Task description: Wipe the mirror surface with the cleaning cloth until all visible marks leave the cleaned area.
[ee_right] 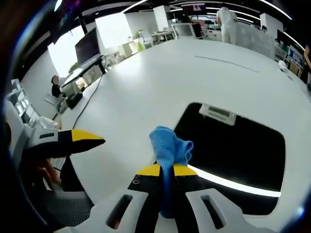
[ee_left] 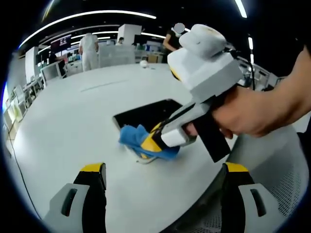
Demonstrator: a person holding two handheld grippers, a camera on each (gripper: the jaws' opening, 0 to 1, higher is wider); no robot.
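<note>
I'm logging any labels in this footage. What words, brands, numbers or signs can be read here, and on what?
None can be read.
The wall screen far across the room: lit, too small and blurred to read.
The blue cloth, the mirror, the white table and the right gripper: no lettering shows.

no text, label or number can be read anywhere.
</note>
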